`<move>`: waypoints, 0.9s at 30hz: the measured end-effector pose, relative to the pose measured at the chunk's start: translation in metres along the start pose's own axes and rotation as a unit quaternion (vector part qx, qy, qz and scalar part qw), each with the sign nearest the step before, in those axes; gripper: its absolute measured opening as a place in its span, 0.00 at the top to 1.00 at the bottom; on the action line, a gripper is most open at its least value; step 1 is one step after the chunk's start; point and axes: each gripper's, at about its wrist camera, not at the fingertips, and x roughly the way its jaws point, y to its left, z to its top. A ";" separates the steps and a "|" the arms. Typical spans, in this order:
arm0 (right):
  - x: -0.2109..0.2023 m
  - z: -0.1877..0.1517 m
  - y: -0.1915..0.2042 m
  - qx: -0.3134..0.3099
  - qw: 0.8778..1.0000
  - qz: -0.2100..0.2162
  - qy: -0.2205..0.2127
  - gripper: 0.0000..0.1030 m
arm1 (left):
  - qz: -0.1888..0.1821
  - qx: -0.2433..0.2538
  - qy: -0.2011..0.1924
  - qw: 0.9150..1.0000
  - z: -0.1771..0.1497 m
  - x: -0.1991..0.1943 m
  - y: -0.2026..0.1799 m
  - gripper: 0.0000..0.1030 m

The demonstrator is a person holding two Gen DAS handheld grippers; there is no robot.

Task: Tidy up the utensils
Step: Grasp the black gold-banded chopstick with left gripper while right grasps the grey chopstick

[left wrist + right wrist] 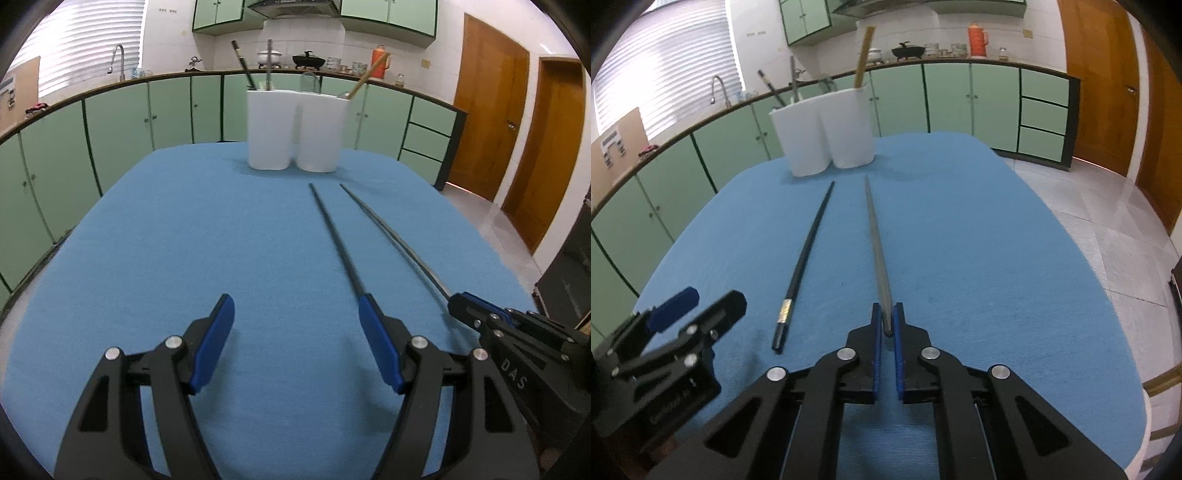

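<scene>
**Right wrist view: one chopstick gripped, one lying free**

From the right wrist camera we see our right gripper [886,325] pinched tight on the thick end of a grey chopstick [873,236]. Its blue pads [875,354] press the stick from both sides, and the thin end points toward the far edge of the tabletop [997,258], which is covered in blue cloth. Just to the left of it a black chopstick [807,258] lies flat on the cloth, its butt end toward the near edge and its tip toward the white utensil holder [823,133]. That holder stands at the far edge, near the middle, with several utensil handles sticking up out of its two joined cups.

In the left wrist view our left gripper [295,339] stands wide apart with only cloth between its fingers. The black chopstick passes right by its right finger [380,347]; we cannot tell whether they touch.
</scene>
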 end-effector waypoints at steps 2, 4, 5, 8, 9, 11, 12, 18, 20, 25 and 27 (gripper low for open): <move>-0.002 0.003 -0.005 0.006 1.000 -0.002 -0.002 0.94 | -0.009 0.003 0.001 1.000 0.000 0.000 -0.008 0.34; -0.005 0.004 -0.008 0.010 1.000 -0.002 -0.007 0.94 | -0.014 0.007 0.003 1.000 -0.001 0.001 -0.014 0.35; -0.006 0.006 -0.010 0.012 1.000 -0.003 -0.010 0.94 | -0.015 0.008 0.005 1.000 -0.002 0.001 -0.016 0.37; -0.009 0.008 -0.013 0.017 1.000 -0.004 -0.018 0.95 | -0.021 0.006 0.015 1.000 -0.007 0.006 -0.024 0.41; -0.010 0.009 -0.014 0.018 1.000 -0.004 -0.020 0.95 | -0.021 0.005 0.019 1.000 -0.009 0.008 -0.026 0.42; -0.011 0.011 -0.016 0.022 0.999 -0.002 -0.024 0.95 | -0.021 0.004 0.026 0.999 -0.011 0.013 -0.028 0.49; -0.012 0.012 -0.018 0.024 0.999 -0.001 -0.026 0.95 | -0.019 0.004 0.030 0.999 -0.012 0.016 -0.030 0.52; -0.017 0.016 -0.023 0.026 0.999 0.001 -0.032 0.95 | -0.011 0.014 0.040 0.999 -0.011 0.018 -0.037 0.72; -0.017 0.016 -0.023 0.029 0.999 0.001 -0.032 0.95 | -0.012 0.018 0.043 0.999 -0.011 0.018 -0.040 0.82; -0.018 0.017 -0.026 0.034 0.999 0.004 -0.033 0.95 | -0.018 0.022 0.047 0.998 -0.011 0.018 -0.042 0.93; -0.020 0.016 -0.026 0.034 0.999 0.004 -0.034 0.95 | -0.017 0.020 0.046 0.999 -0.010 0.016 -0.040 0.94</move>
